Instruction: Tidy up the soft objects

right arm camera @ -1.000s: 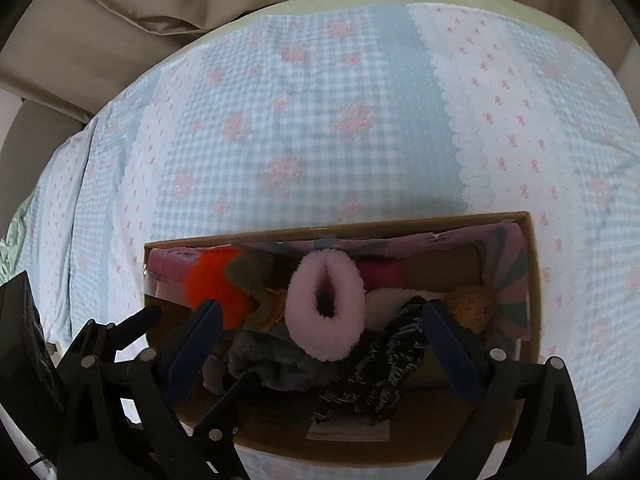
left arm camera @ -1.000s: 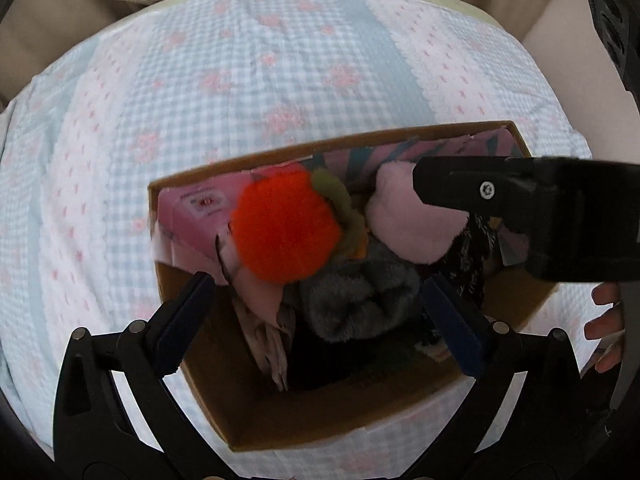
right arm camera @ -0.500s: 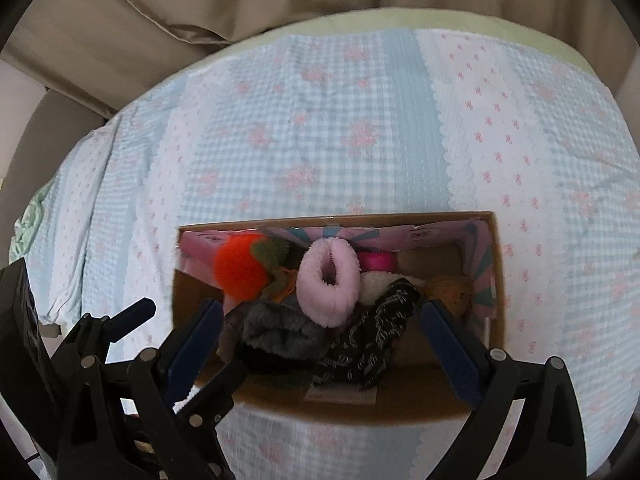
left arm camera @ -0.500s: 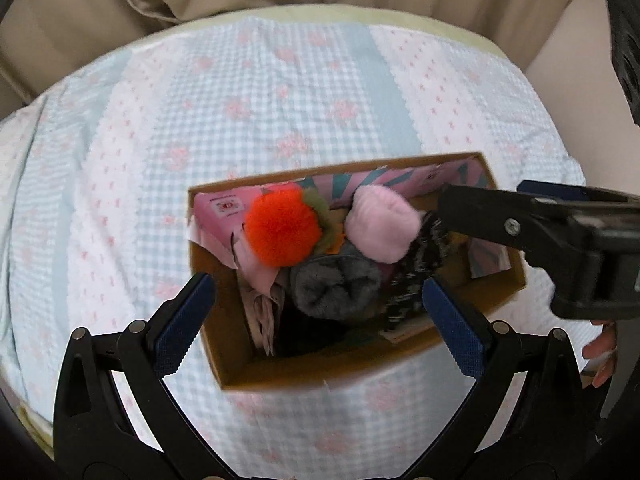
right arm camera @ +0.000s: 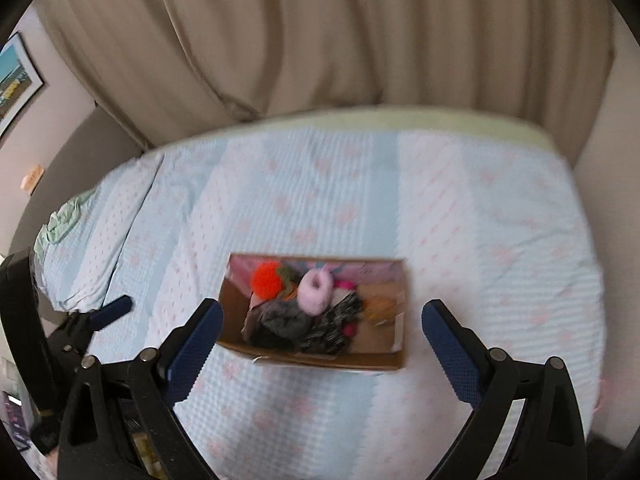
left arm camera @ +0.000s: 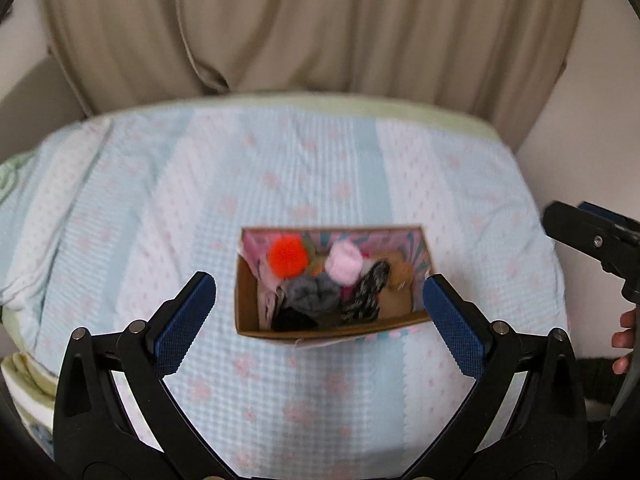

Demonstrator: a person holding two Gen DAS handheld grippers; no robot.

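A cardboard box (left arm camera: 320, 330) (right arm camera: 332, 359) sits on the bed, holding several soft things: an orange pompom (left arm camera: 287, 257) (right arm camera: 266, 279), a pink fluffy roll (left arm camera: 342, 267) (right arm camera: 316, 293), a grey fleece bundle (left arm camera: 312, 295) (right arm camera: 286, 318) and a black-and-white knit piece (left arm camera: 366, 294) (right arm camera: 334, 326). My left gripper (left arm camera: 320, 308) is open and empty, held well above the box. My right gripper (right arm camera: 322, 334) is open and empty, also high above it. The right gripper's body shows at the right edge of the left wrist view (left arm camera: 592, 238).
The bed has a light blue and white checked cover with pink flowers (left arm camera: 280, 168) (right arm camera: 480, 220). Beige curtains (left arm camera: 320, 24) hang behind it. A wall picture (right arm camera: 16, 80) is at far left. The bed's right edge meets a pale wall (left arm camera: 580, 128).
Both grippers have pulled up and back from the box, which now looks much smaller. Both stayed open and empty. The contents of the box look unmoved.
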